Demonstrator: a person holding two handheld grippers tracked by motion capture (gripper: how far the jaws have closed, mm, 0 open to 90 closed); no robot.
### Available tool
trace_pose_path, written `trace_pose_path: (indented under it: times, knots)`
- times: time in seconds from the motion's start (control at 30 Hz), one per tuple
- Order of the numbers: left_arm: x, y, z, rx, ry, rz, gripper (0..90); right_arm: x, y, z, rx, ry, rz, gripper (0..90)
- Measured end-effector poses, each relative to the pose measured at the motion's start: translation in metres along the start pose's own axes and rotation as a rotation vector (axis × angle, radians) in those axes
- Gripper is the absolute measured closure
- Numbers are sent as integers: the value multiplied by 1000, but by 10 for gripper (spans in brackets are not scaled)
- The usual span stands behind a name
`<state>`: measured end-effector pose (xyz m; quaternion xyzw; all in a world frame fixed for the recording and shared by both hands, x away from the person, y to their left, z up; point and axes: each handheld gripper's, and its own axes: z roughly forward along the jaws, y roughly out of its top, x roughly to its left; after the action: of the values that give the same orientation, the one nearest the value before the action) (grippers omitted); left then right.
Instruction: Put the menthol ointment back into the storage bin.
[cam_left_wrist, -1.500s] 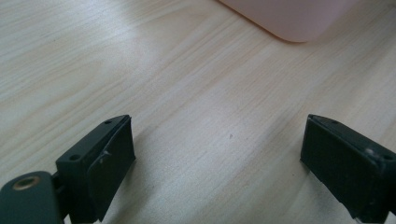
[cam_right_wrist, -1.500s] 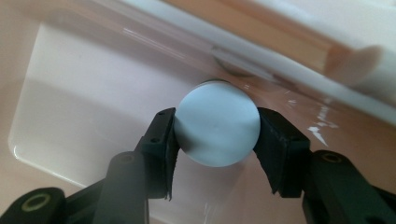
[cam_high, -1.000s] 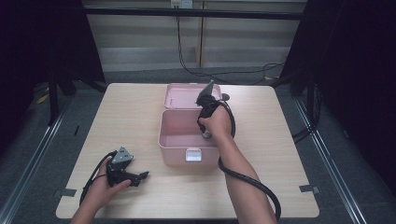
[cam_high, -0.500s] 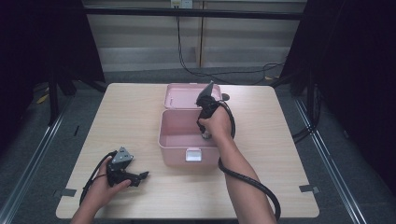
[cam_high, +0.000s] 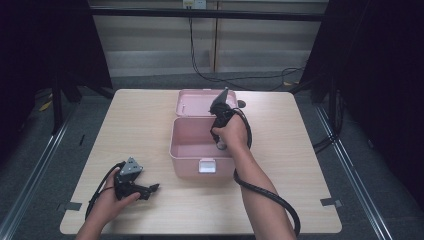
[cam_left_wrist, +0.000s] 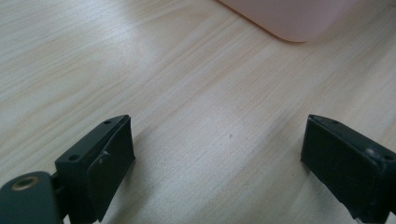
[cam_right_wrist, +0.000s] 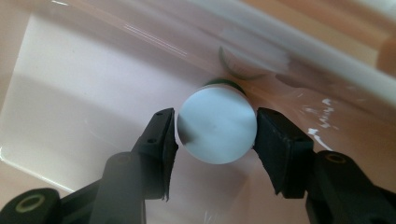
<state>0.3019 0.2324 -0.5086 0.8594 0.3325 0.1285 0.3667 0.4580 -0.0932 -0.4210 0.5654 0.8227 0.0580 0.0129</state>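
A pink box (cam_high: 173, 146) stands open mid-table, its lid (cam_high: 196, 103) lying flat behind it. My right gripper (cam_high: 220, 144) points steeply down into the box near its right wall. In the right gripper view its jaws press both sides of a round white-topped object (cam_right_wrist: 215, 125) with a dark green rim, just above the pink box floor (cam_right_wrist: 84, 93). My left gripper (cam_high: 151, 189) rests on the table at the front left, held by a hand. It stands open in the left gripper view (cam_left_wrist: 217, 154) over bare wood, with a corner of the box (cam_left_wrist: 289, 18) ahead.
The light wooden table (cam_high: 300, 150) has free room left and right of the box. A black cable (cam_high: 270, 192) loops from the right gripper along the forearm. Dark floor and metal rails surround the table.
The right hand has sunk slightly lower into the box. The left gripper has not moved.
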Motion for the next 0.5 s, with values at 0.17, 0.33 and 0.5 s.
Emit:
trace_pose_path:
  times: [0.17,0.33,0.5]
  knots:
    - [0,0,0,0,0,1,90,1,0,-4,-5,-5,-5,470]
    - [0,0,0,1,0,2,89,2,-2,-11,-9,-1,-17,455]
    - [0,0,0,1,-1,1,89,3,-5,-19,-6,-20,-29,408]
